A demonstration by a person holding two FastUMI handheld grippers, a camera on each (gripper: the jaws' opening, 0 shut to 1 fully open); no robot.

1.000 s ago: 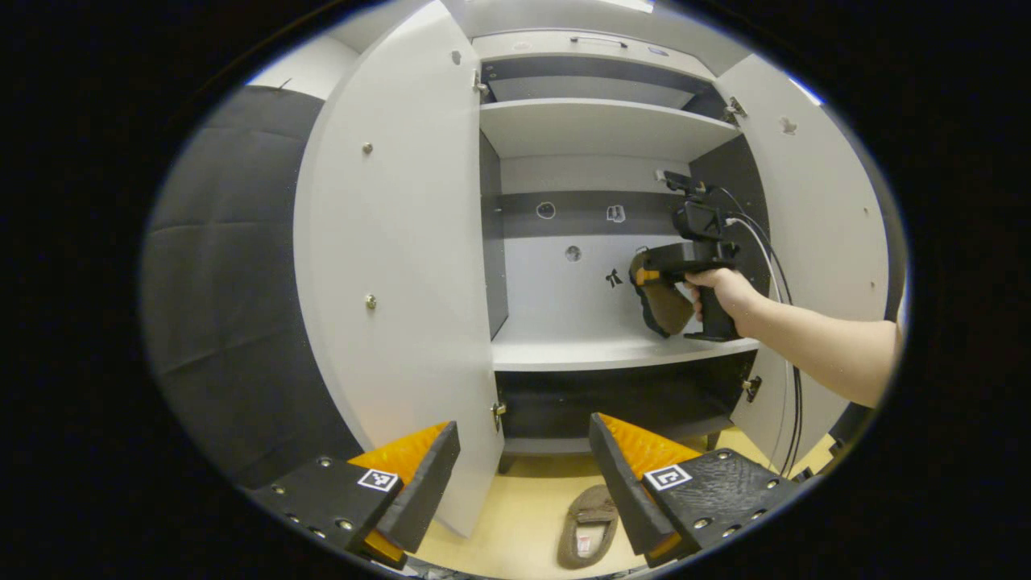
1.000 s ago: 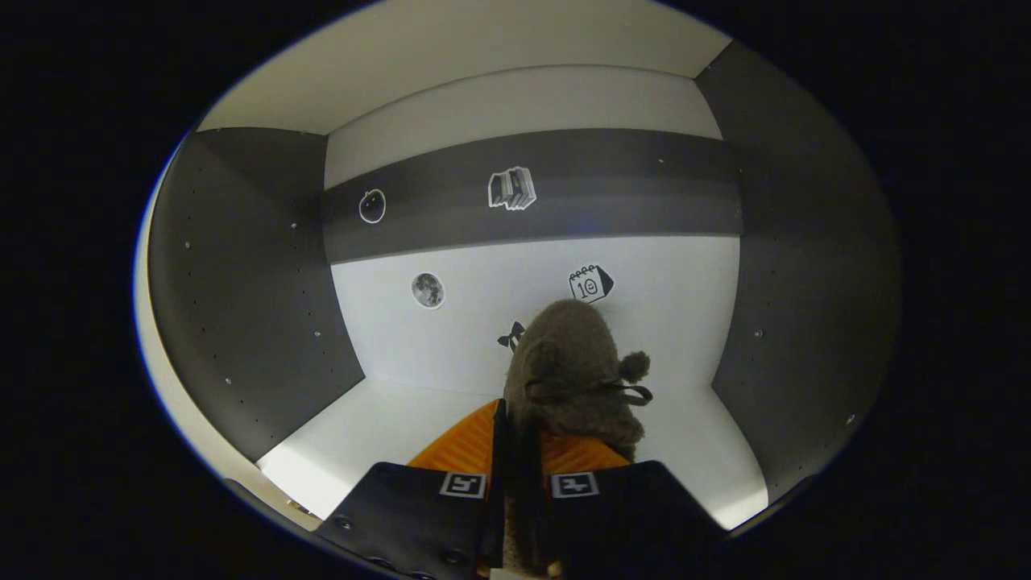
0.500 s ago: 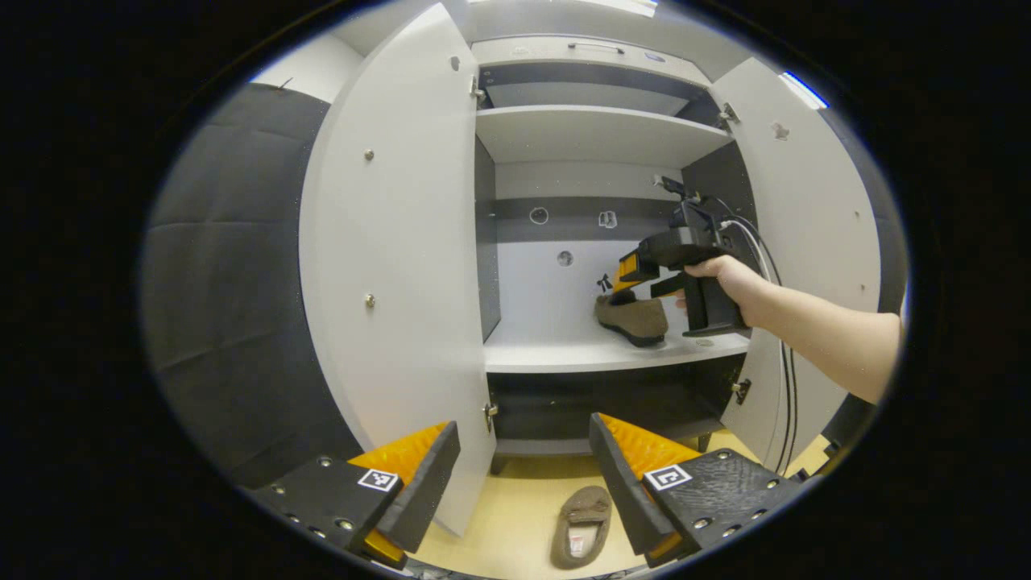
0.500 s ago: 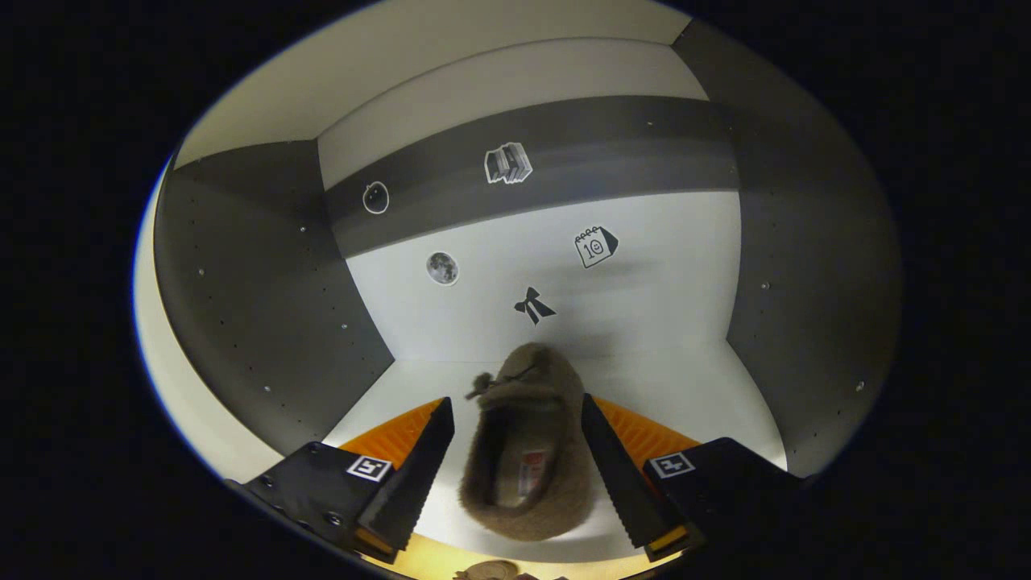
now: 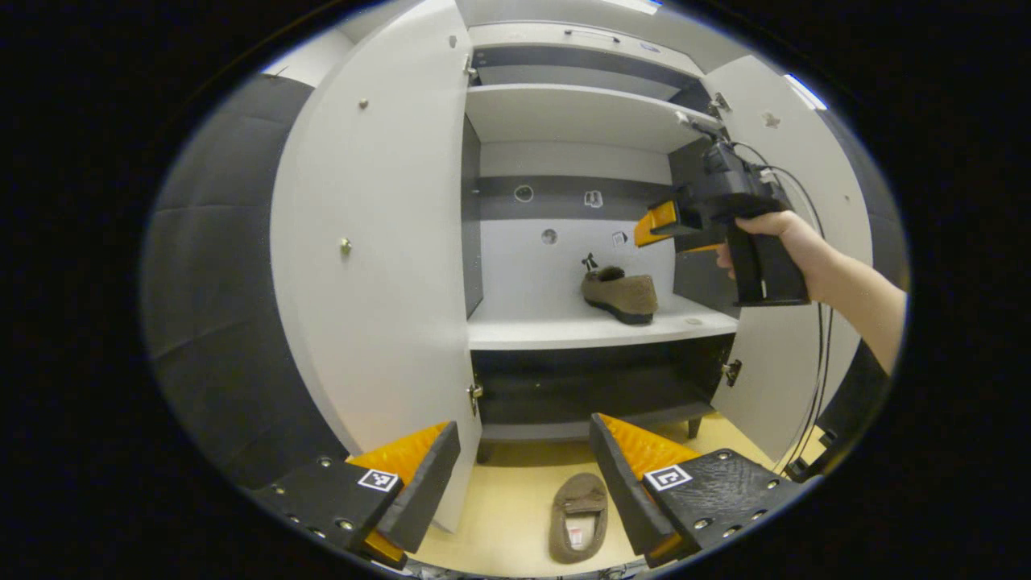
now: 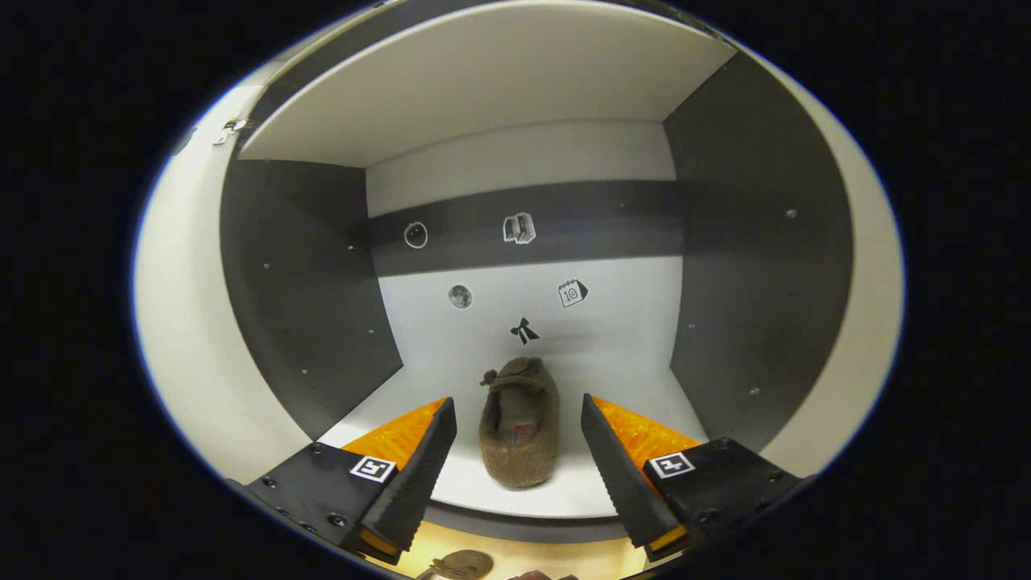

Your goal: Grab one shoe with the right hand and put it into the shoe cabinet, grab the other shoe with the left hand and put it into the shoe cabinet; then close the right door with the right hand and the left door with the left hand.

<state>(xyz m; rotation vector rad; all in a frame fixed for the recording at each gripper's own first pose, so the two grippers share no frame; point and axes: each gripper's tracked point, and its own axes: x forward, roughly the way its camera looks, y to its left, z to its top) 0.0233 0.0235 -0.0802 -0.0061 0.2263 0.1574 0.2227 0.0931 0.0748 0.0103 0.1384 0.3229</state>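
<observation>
On cabinet shelf [image 6: 564,491], shoe [image 6: 518,423] now released, right hand-held gripper [image 6: 515,451] wide, backed off, left hand-held gripper [image 5: 523,475] wide.

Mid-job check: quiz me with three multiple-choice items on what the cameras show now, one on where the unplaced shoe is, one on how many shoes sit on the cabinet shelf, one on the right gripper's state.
1. Where is the second shoe?
A. on the floor in front of the cabinet
B. on the top shelf
C. between the left gripper's fingers

2. How many shoes sit on the middle shelf?
A. none
B. one
C. two

3. What state is the right gripper in?
A. shut on a shoe
B. shut, empty
C. open, empty

Answers:
1 A, it lies on the yellow floor, ahead of the open left gripper.
2 B, a single brown shoe rests there.
3 C, its fingers stand apart, clear of that shoe.
</observation>
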